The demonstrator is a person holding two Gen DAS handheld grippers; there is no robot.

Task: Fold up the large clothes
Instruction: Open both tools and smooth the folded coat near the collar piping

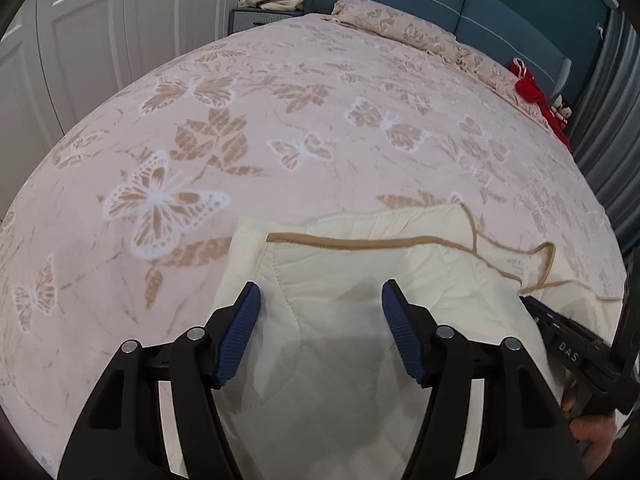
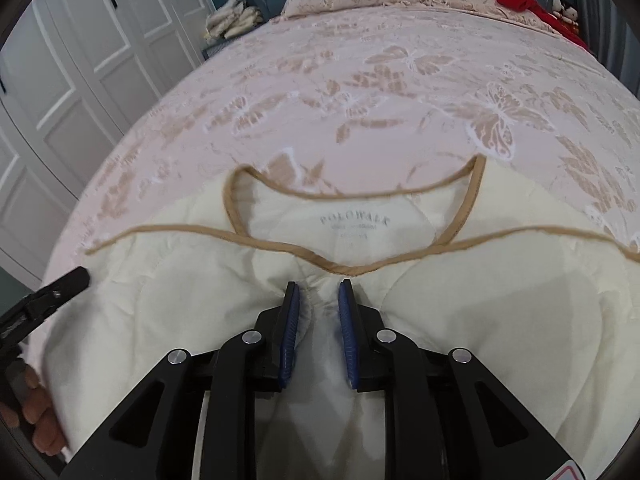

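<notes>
The cream quilted garment (image 2: 360, 320) lies at the near edge of the bed (image 2: 360, 80), neckline toward the pillows, tan piping (image 2: 344, 268) running along its front edges, label face-up inside the collar.

My right gripper (image 2: 318, 300) has its jaws narrowed around a bunched ridge of fabric just below the collar piping. The pads look close on the cloth, but I cannot confirm from this view that they actually press it.

My left gripper (image 1: 320, 300) hangs over the garment's left portion with jaws wide apart; fabric lies under and between them, nothing pinched.

Risks as I judge them:
- Right grip is shallow and near the piping; a lift could slip off or take only the top layer, leaving the lining behind.
- Left jaws closing here may grab a mid-panel fold, not an edge, giving a skewed fold.
- The bedspread (image 1: 280, 100) lies directly beneath the garment; a deep pinch could catch it too.
- The two grippers sit near each other; crossing paths may collide.
</notes>
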